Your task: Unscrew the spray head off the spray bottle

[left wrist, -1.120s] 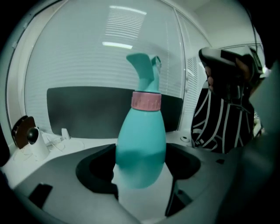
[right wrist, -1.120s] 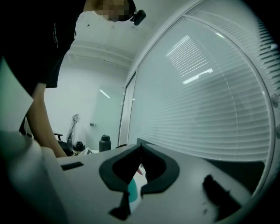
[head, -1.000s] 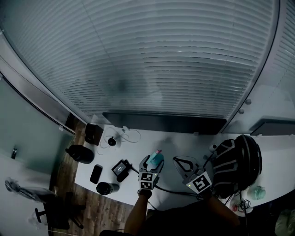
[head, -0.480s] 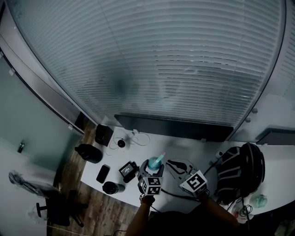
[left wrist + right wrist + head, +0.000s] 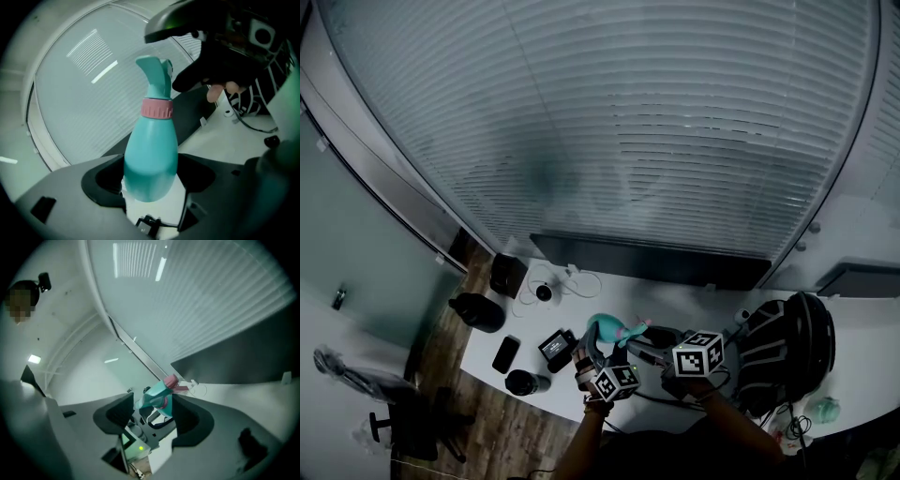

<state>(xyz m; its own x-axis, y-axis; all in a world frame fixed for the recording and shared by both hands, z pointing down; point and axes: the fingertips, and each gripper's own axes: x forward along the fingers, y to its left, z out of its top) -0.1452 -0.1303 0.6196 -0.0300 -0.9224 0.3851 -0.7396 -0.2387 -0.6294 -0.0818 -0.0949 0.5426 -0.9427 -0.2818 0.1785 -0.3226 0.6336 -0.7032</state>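
In our gripper views alone: left gripper (image 5: 152,172) clamped on teal plastic spray bottle (image 5: 151,150), right gripper (image 5: 155,407) just opened, loose around that bottle.

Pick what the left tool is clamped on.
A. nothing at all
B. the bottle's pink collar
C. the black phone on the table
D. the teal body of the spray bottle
D: in the left gripper view the left tool has its jaws pressed on both sides of the teal body of the spray bottle, well below the pink collar.
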